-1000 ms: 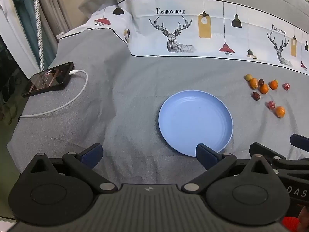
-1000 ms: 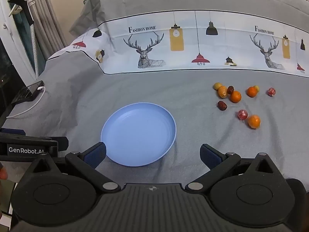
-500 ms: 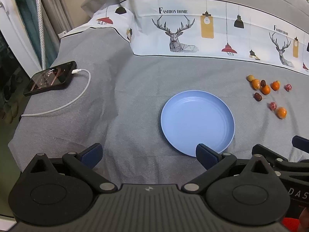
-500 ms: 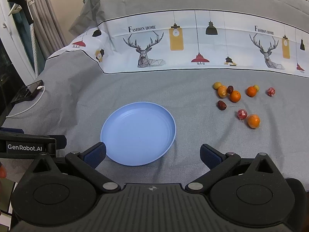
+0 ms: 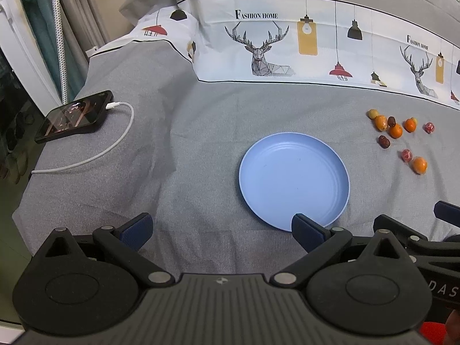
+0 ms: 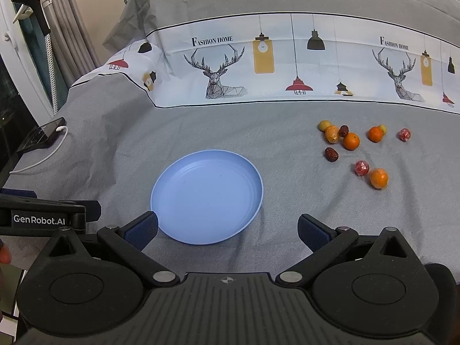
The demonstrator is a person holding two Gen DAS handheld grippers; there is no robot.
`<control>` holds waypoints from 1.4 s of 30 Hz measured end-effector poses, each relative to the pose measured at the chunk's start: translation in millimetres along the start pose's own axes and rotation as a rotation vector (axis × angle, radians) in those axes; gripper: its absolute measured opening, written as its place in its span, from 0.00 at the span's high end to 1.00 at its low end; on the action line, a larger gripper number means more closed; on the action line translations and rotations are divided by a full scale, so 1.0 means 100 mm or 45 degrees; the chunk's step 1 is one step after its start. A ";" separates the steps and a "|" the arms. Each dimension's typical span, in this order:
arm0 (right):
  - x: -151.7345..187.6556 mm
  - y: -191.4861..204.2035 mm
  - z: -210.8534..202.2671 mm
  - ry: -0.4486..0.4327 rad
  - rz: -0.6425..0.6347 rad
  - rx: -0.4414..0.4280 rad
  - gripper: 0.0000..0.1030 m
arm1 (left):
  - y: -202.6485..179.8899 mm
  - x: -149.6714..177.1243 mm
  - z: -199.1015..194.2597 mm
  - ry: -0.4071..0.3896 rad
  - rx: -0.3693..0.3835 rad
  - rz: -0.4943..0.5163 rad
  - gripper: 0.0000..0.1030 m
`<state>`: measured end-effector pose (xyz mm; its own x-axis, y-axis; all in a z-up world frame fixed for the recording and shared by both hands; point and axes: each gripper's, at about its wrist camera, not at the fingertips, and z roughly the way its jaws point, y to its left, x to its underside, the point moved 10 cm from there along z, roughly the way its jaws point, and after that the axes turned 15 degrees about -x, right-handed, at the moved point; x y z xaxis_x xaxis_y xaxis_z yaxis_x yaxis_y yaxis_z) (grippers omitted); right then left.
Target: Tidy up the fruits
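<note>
- Left gripper (image 5: 221, 228): jaws spread wide, nothing between them; it hangs over the near edge of the bed cover (image 5: 178, 143), its right fingertip (image 5: 306, 227) overlapping the near rim of the blue plate (image 5: 293, 149) in its own view.
- Right gripper (image 6: 227, 227): jaws likewise wide apart and empty; it also sits at the near edge, with the plate's near rim between its fingertips in its own view.
- Blue plate: empty, flat on the grey cover, roughly mid-way across and nearer the front edge than the patterned band (image 6: 287, 57).
- Fruits (image 6: 353, 149): loose cluster on the cover toward the right edge, well apart from the plate. Four small oranges (image 6: 351, 141), two dark red dates (image 6: 331, 154), two red-wrapped pieces (image 6: 361, 168), two small yellowish ones (image 6: 324, 125).
- Nearest-front orange (image 6: 378, 178) lies just beside one red-wrapped piece; whether they touch, cannot tell.
- Phone (image 5: 76, 116) with a white cable (image 5: 115, 146) plugged in lies at the left edge of the cover.
</note>
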<state>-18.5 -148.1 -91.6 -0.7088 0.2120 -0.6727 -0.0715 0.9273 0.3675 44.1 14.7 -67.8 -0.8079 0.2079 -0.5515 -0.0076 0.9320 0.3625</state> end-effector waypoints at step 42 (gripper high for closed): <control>0.01 -2.36 0.19 -0.242 0.247 0.500 0.01 | -1.87 -0.84 0.27 -0.052 0.270 0.283 0.00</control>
<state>11.1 -361.2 -191.2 -0.5392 0.4118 -0.7346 0.3464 0.9035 0.2523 129.2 -168.9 -109.6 -0.7512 0.4218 -0.5077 0.2936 0.9025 0.3152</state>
